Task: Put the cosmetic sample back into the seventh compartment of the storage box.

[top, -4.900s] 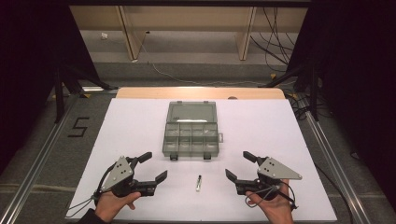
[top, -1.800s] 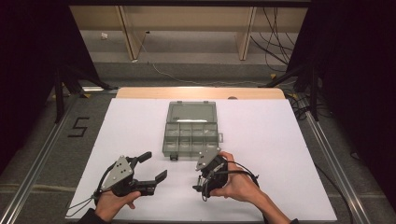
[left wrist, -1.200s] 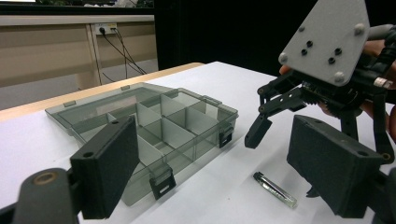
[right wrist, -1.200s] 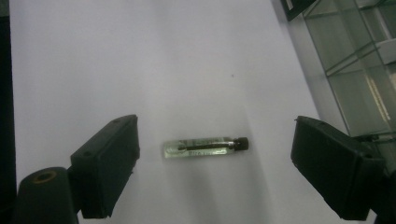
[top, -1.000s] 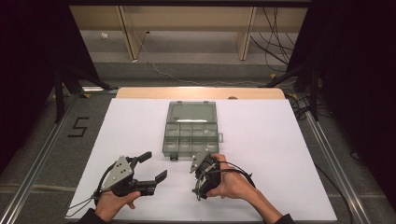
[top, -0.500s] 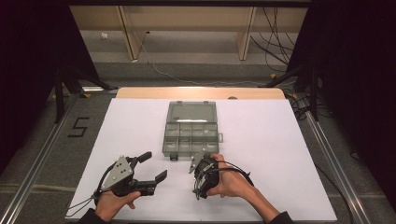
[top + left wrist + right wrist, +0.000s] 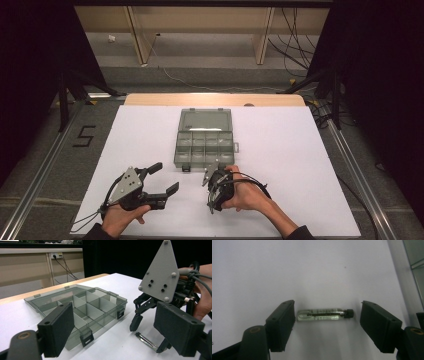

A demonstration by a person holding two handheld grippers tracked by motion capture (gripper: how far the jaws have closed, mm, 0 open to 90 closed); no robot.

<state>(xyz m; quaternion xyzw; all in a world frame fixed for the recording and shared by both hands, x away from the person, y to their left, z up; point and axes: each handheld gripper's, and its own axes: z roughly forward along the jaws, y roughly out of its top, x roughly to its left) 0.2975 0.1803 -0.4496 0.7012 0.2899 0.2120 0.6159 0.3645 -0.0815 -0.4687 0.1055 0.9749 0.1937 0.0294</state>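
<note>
A small clear vial [image 7: 324, 314] with a black cap lies flat on the white table [image 7: 280, 150]. My right gripper [image 7: 212, 196] points down over it, one jaw at each end of the vial. Its jaws have just been closing with the vial between them. In the right gripper view, the left pad [image 7: 282, 323] is almost at the vial's round end and the right pad [image 7: 378, 323] stands clear of the cap. From the left gripper view, the vial [image 7: 143, 338] lies under the right gripper [image 7: 148, 339]. My left gripper [image 7: 166, 177] rests open to the left, holding nothing.
A grey see-through organizer box [image 7: 205, 137] lies open just beyond both grippers, lid folded back, compartments bare. In the left gripper view the box [image 7: 82, 307] sits close ahead, its latches toward me. The table's wooden far edge [image 7: 215, 99] runs behind the box.
The right hand came from the table's right side to the middle, over the vial, and its jaws narrowed around it. The left gripper has stayed still.
</note>
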